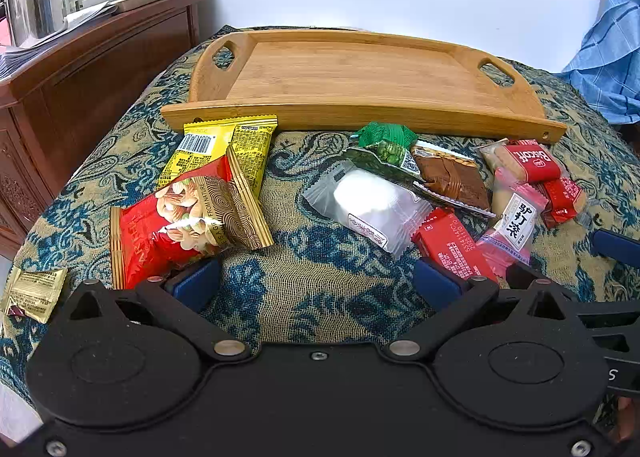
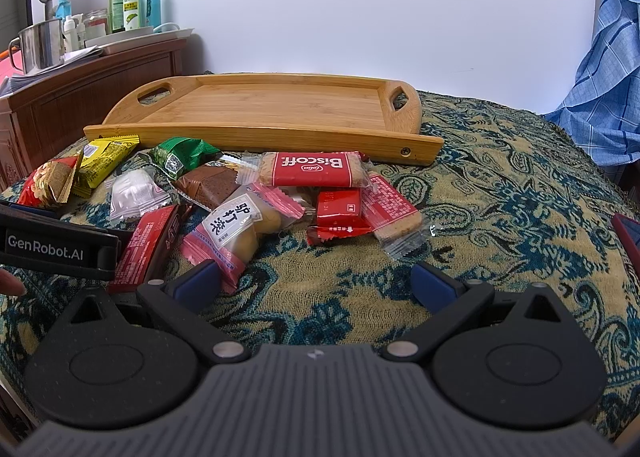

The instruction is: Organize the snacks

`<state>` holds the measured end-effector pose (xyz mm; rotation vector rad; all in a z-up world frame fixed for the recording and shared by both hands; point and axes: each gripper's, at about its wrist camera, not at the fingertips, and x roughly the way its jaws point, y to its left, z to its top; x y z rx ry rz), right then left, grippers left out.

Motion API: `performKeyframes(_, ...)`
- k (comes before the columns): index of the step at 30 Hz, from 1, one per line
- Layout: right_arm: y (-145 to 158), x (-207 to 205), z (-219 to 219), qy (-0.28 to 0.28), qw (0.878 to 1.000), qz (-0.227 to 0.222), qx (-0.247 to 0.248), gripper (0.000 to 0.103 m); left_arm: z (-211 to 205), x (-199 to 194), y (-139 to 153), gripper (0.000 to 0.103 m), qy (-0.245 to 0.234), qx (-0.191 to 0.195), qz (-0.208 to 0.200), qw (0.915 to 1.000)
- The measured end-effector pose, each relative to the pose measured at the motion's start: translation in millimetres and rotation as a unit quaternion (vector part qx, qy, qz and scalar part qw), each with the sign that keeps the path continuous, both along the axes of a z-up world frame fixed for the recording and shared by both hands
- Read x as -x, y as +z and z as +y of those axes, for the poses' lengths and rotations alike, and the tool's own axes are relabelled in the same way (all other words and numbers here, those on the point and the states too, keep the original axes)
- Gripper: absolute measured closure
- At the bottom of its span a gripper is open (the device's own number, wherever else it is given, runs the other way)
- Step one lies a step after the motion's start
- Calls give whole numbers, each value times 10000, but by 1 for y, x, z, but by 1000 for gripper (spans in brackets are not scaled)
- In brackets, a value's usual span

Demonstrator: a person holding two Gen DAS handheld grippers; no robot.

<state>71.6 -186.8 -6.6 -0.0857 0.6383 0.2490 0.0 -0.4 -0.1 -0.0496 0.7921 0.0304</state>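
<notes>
Claws [image 1: 316, 283] [image 2: 316, 285] both gape wide, holding nothing above cloth.

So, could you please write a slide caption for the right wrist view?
Open right gripper hovers before loose snack packets on patterned cloth, bamboo tray bare behind.

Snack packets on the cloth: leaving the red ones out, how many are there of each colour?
Yellow packet: 1
Green packet: 1
White packet: 1
Brown packet: 1
Gold packet: 1
Pink packet: 1
Total: 6
</notes>
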Motion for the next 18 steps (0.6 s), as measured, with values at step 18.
performKeyframes(18,-3,-2,2,50,9999,-3,102,0,-3,3,1,0,53,-54,-154,9999)
